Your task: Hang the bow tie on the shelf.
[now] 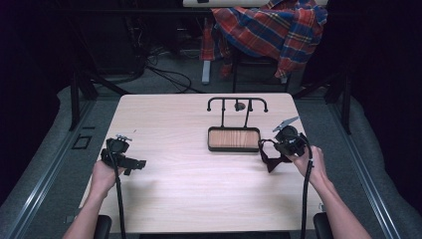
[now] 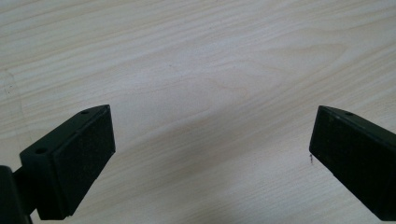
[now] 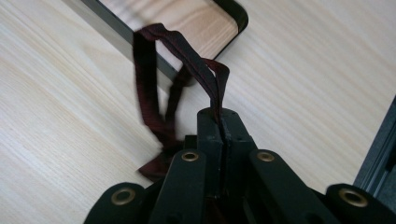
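Note:
A dark red fabric strap hangs in loops from my right gripper, whose jaws are shut on it just off the tray's corner. In the high view the strap dangles left of the right gripper, beside the right end of the wooden tray. A black stand with hooks rises from the tray's back edge. My left gripper is open over bare tabletop, nothing between its fingers. It sits at the table's left, held by a hand.
The light wood table has free room in front and at the left. Behind it stands a chair draped with a plaid shirt, with cables on the floor. A dark rail runs past the table's right edge.

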The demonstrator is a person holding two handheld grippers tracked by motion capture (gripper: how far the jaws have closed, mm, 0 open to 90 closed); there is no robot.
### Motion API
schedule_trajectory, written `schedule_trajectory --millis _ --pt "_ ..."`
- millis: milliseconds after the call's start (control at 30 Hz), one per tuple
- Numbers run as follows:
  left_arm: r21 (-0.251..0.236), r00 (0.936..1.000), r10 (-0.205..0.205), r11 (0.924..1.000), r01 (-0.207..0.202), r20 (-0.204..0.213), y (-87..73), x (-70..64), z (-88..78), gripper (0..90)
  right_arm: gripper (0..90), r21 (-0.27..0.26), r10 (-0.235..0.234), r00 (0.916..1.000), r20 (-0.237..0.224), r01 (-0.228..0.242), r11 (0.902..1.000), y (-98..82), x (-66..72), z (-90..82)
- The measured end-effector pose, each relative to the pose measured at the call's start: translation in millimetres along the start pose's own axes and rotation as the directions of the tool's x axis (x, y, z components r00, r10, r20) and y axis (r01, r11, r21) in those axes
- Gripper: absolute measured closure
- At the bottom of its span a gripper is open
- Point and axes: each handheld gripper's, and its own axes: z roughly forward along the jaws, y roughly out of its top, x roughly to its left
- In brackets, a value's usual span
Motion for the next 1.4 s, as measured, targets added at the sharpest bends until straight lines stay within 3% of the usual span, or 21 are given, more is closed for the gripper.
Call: schedule_trajectory --millis 400,1000,1400 --pt "0.000 1.0000 0.006 1.0000 -0.006 -0.006 0.2 0.4 -0.4 0.2 88.4 -0.093 -0.038 0.9988 0.030 0.040 0.9948 10.7 11.6 -28.3" --pt "-0.004 1.0000 0.002 1.0000 -0.002 -0.006 -0.1 -0.1 -1.0 0.2 88.4 -0.147 -0.064 0.9977 0.023 0.066 0.9869 30.3 23.7 -43.8" --pt "0.000 0.9999 0.012 0.9999 -0.012 -0.005 0.6 -0.6 -1.3 0.2 88.6 -0.171 -0.066 0.9969 0.041 0.072 0.9827 38.0 21.5 -51.0"
